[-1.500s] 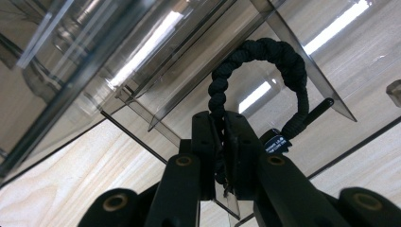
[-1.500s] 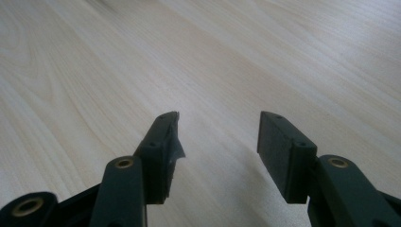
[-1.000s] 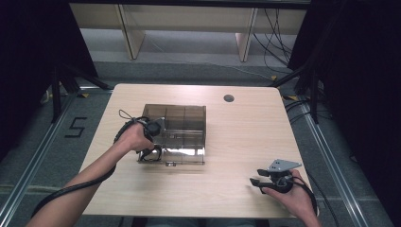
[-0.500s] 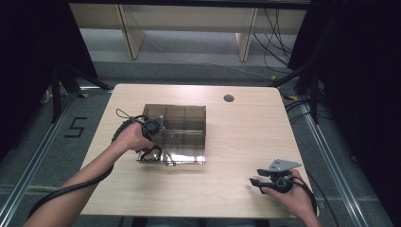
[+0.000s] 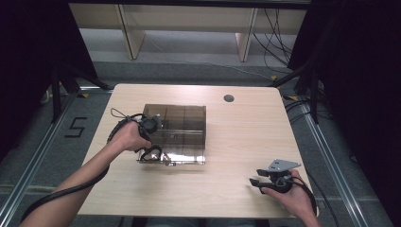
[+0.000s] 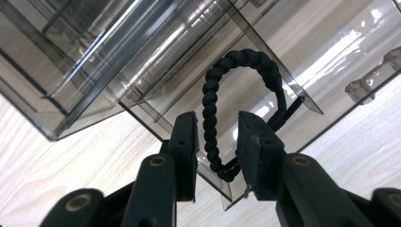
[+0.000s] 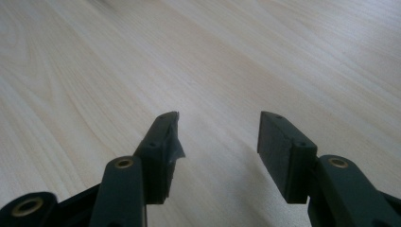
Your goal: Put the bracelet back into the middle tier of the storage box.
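Tabletop (image 5: 227, 142) of pale wood carries everything I am working with. Nearest to me, at its front right corner, my right gripper (image 5: 255, 183) rests low over the bare wood with its jaws spread apart and nothing between them; in the right gripper view (image 7: 218, 142) I see plain wood grain in the gap. The grey three-cornered plate sits on top of it and its cable runs back along my hand.

Farther in and to the left, my left gripper (image 6: 216, 142) is at the front left corner of the smoky clear plastic box (image 5: 182, 130). Its jaws have just been opening, and they now stand parted on either side of a black braided cord bracelet (image 6: 236, 94). The bracelet lies as a loop on the clear flat panel at the front of the box, with its lower end between my jaws. The pads no longer press on it, though the loop's end lies close against the right-hand one.

Beyond the box, near the far edge, is a small round grommet hole (image 5: 229, 98).
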